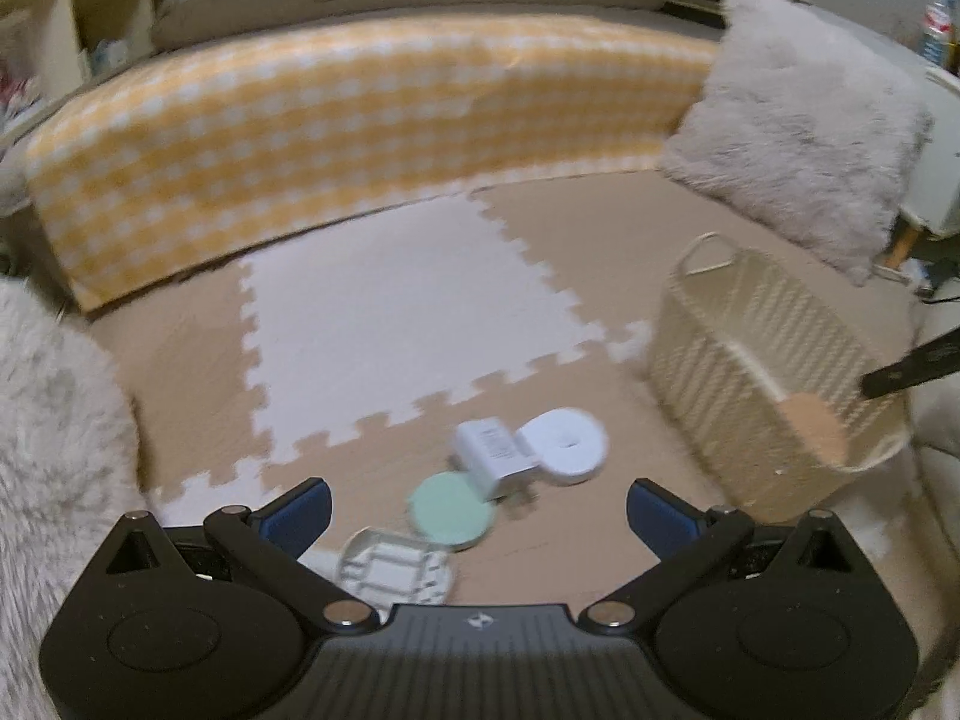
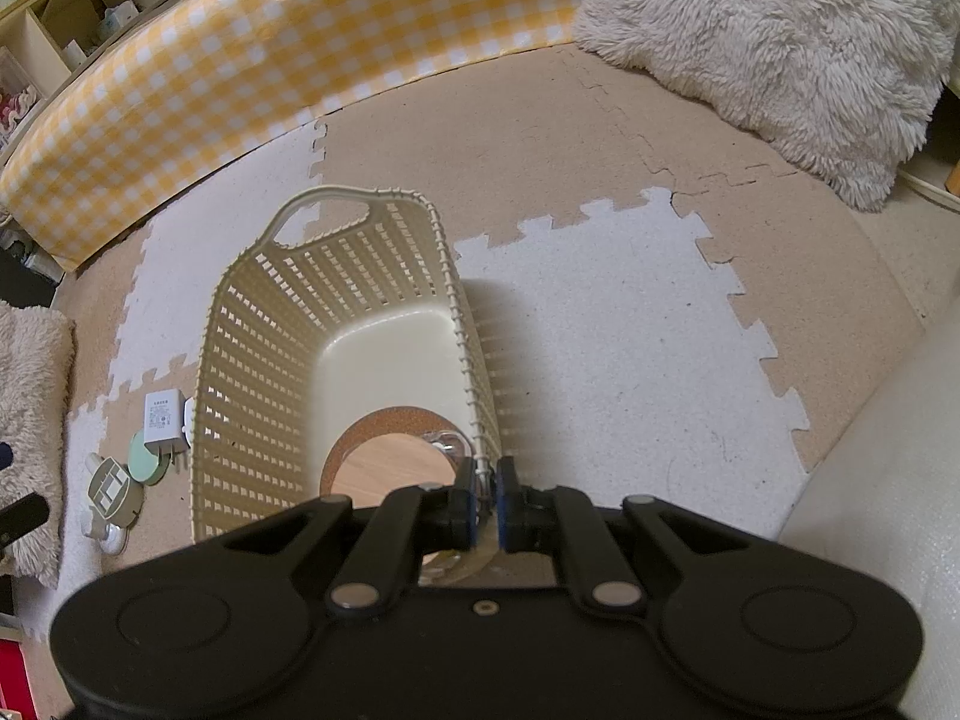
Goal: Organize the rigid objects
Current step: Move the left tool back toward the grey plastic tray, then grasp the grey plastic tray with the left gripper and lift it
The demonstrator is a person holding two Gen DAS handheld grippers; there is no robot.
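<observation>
Two-tone foam floor mat [image 2: 600, 360], gingham-covered barrier [image 1: 360, 138] beyond. Left gripper [image 1: 480, 504] spread wide; mint disc [image 1: 451, 510], charger [image 1: 495, 456] just ahead. Right gripper [image 2: 487, 504] pinching basket [image 2: 252, 360] rim.

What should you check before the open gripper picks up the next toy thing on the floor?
1. Left gripper open, nothing between its fingers: ok.
2. Green disc lies ahead of it on the mat: ok.
3. White charger leans over the disc's edge, may get bumped: not ok.
4. Basket upright, with room inside: ok.
5. Right gripper shut at the basket's rim; whether it pinches the rim: cannot tell.
</observation>
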